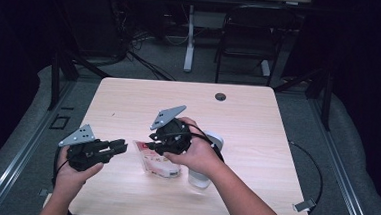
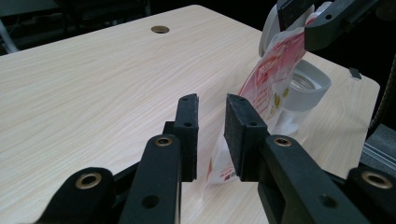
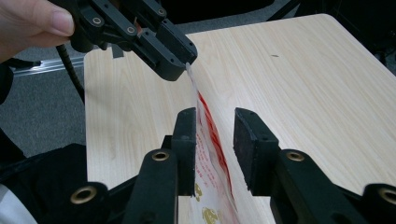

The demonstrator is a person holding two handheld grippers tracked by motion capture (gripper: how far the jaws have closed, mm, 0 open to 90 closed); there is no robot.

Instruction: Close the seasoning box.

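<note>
"The room is dark all around, and the light wooden worktop (image 1: 129, 98) is sitting in the middle with a black chair (image 1: 248, 36) behind it. What are you looking at?"

"The red and white pouch (image 1: 161, 164). It is standing up near the front of the worktop, just beside a white jar (image 1: 207, 161)."

"Is anything holding it?"

"Not really. The right gripper (image 1: 151, 146) is hanging over the top of it. Its jaws are spread, with the thin pouch standing between them, closer to one pad than the other. I am not seeing the pads pressing on it."

"And the other one?"

"The left gripper (image 1: 121, 146) is pointing at the pouch from the side. Its jaws are spread too, with nothing in between. The pouch is sitting just past one of its tips."

"So what are you worrying about?"

"I am thinking the pouch is floppy. If the right jaws are closing on only a thin bit of the edge, it could be slipping out or folding over. If the left gripper is pushing in before the pouch is held tight, it could be knocking it flat. And the jar is so close that a bump could be tipping it."
</note>
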